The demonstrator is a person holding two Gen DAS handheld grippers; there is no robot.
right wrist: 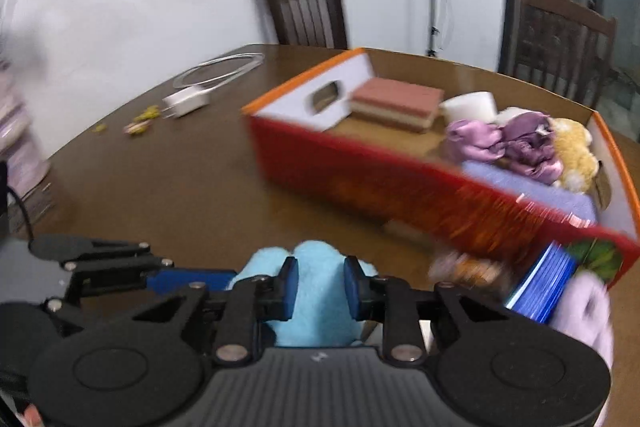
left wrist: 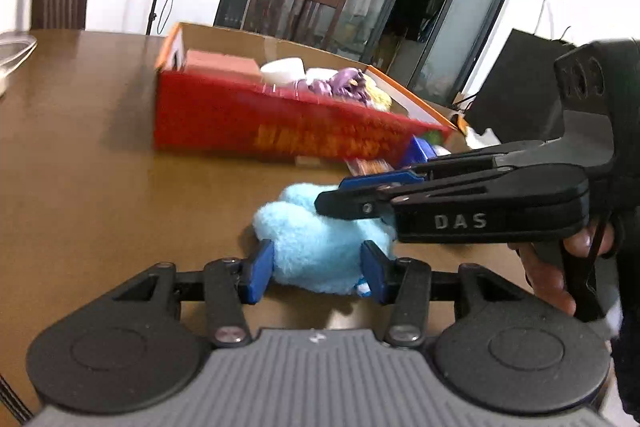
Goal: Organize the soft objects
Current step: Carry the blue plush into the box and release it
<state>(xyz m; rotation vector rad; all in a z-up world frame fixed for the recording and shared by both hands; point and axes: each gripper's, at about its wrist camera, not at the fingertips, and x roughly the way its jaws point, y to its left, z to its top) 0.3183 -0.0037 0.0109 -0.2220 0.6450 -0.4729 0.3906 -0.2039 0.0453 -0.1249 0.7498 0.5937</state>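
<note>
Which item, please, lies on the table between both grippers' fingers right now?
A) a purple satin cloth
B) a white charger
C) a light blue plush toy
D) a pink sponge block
C: the light blue plush toy sits outside the red box, between the fingers of the left gripper and the right gripper.

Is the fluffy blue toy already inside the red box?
No. The fluffy blue toy lies on the brown table in front of the red box, between the fingers of both grippers.

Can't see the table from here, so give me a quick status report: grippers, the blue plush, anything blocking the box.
Left gripper open around blue plush. Right gripper closing on it, grip unclear. Plush on table, outside red box. Nothing between.
</note>
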